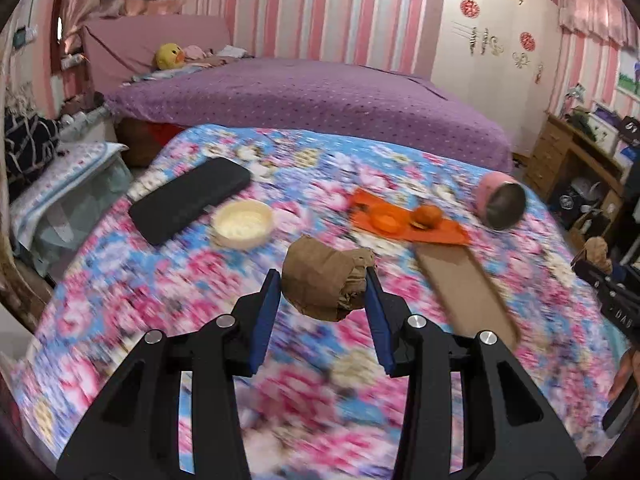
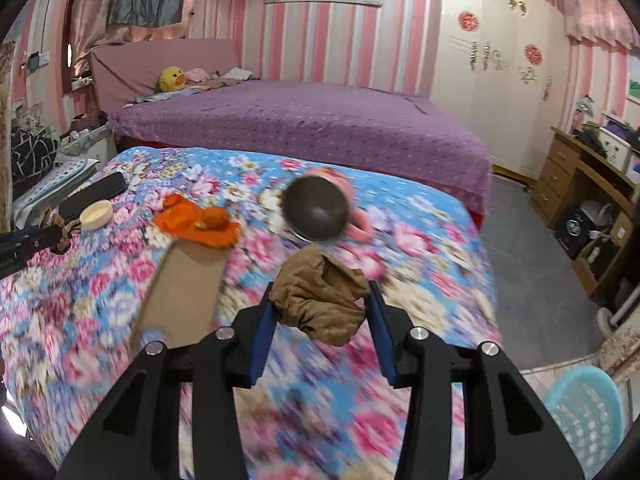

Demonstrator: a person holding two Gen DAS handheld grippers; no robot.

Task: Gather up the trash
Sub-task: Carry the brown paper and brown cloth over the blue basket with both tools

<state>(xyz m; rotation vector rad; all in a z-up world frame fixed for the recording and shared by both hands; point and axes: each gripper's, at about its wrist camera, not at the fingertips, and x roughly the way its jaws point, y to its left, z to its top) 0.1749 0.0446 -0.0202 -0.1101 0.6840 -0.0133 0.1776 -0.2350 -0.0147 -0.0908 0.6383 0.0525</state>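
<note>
Two crumpled brown paper wads are the trash in hand. My left gripper (image 1: 322, 278) is shut on one wad (image 1: 324, 292), held above the floral cover (image 1: 120, 300). My right gripper (image 2: 323, 290) is shut on the other wad (image 2: 320, 304), just in front of the tipped pink cup (image 2: 320, 210). An orange napkin (image 1: 436, 234) with a tangerine (image 1: 428, 215) and peel lies mid-table. A flat cardboard strip (image 1: 464, 292) lies beside it. At the right edge of the left wrist view the other gripper shows with its wad (image 1: 598, 250).
A black case (image 1: 190, 200) and a cream bowl (image 1: 243, 224) lie at the far left of the cover. A light blue plastic basket (image 2: 588, 412) stands on the floor at lower right. Behind is a purple bed (image 1: 320, 96); a wooden desk (image 2: 580, 184) stands at right.
</note>
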